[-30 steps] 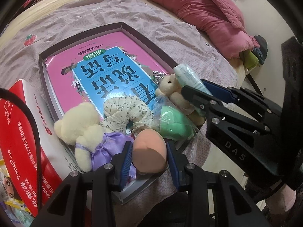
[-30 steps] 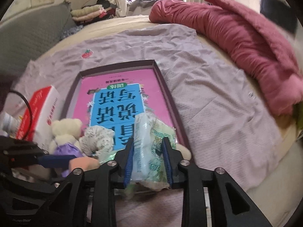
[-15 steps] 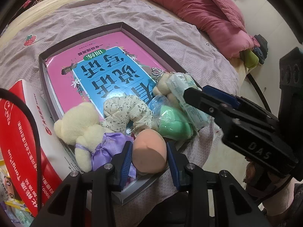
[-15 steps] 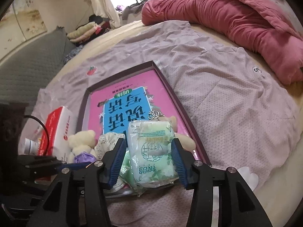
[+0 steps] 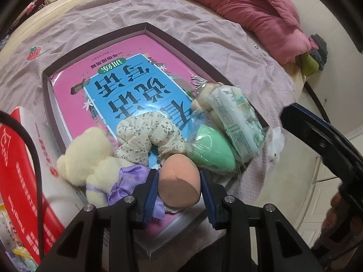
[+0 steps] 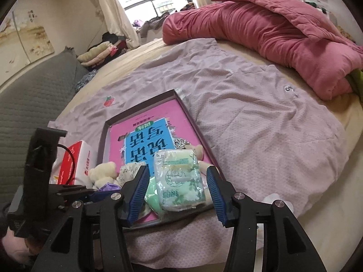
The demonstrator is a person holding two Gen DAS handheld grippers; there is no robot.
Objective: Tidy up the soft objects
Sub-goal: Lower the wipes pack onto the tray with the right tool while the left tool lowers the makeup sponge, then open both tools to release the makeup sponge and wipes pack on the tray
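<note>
- My right gripper (image 6: 178, 188) is opening its jaws; the tissue pack (image 6: 178, 181) lies between them, free of both pads, resting at the near right corner of the tray (image 5: 95, 43).
- My left gripper (image 5: 179, 195) has its blue pads pressed on the peach sponge (image 5: 179, 182), held just over the tray's near edge.
- I judge we're well along: the cream teddy (image 5: 88, 158), floral scrunchie (image 5: 149, 136), green sponge (image 5: 213, 149) in its clear wrap and a small bear (image 5: 205, 93) all sit bunched at the tray's near end, on the glossy pink book (image 5: 127, 86).
- Left to do, by my reading: set the peach sponge down.
- Textures: fluffy plush, crinkly plastic, smooth egg-shaped foam, puckered cotton.
</note>
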